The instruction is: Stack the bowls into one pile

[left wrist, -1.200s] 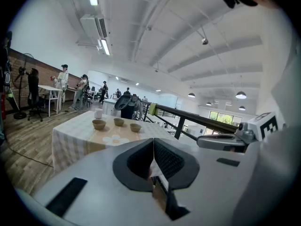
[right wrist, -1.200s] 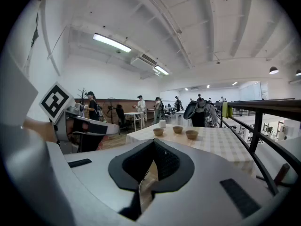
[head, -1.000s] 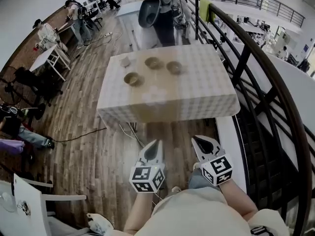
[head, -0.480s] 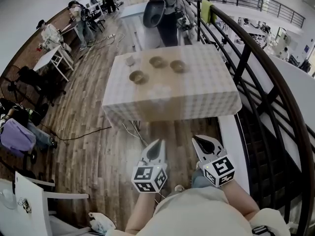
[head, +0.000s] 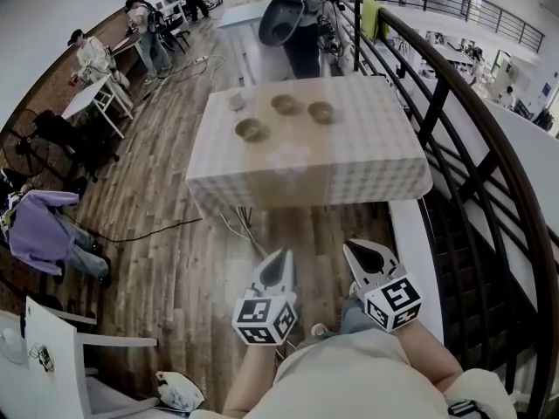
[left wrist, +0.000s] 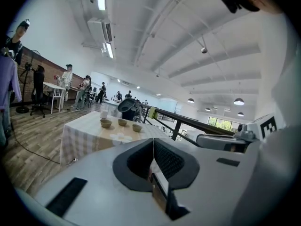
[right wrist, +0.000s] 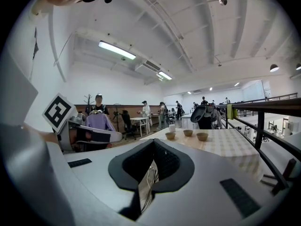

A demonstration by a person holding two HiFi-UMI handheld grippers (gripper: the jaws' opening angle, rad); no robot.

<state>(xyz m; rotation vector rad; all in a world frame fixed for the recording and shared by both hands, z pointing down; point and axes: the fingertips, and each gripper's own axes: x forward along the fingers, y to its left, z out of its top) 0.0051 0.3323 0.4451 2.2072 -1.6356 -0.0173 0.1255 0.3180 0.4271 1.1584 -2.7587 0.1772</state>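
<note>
Three tan bowls (head: 251, 129) (head: 284, 104) (head: 320, 111) stand apart in a loose row on the far half of a table with a checked cloth (head: 349, 160). A small white cup (head: 237, 101) sits beside them. The same bowls (left wrist: 106, 123) (right wrist: 188, 133) look small and distant in both gripper views. My left gripper (head: 281, 256) and right gripper (head: 351, 248) hover side by side over the wooden floor, well short of the table. Both point toward it, jaws shut and empty. In their own views the left gripper (left wrist: 153, 140) and right gripper (right wrist: 154, 141) show tips that meet.
A black railing (head: 454, 120) and a stairwell run along the right. A dark round chair (head: 284, 20) stands behind the table. People sit and stand at desks far left, one in purple (head: 39, 234). A white chair (head: 52, 347) is near left, and a cable (head: 148, 234) lies on the floor.
The table and bowls have slid a little nearer and rightward in the head view. The person in purple at the left has moved into fuller view. Both grippers keep their pose and stay shut.
</note>
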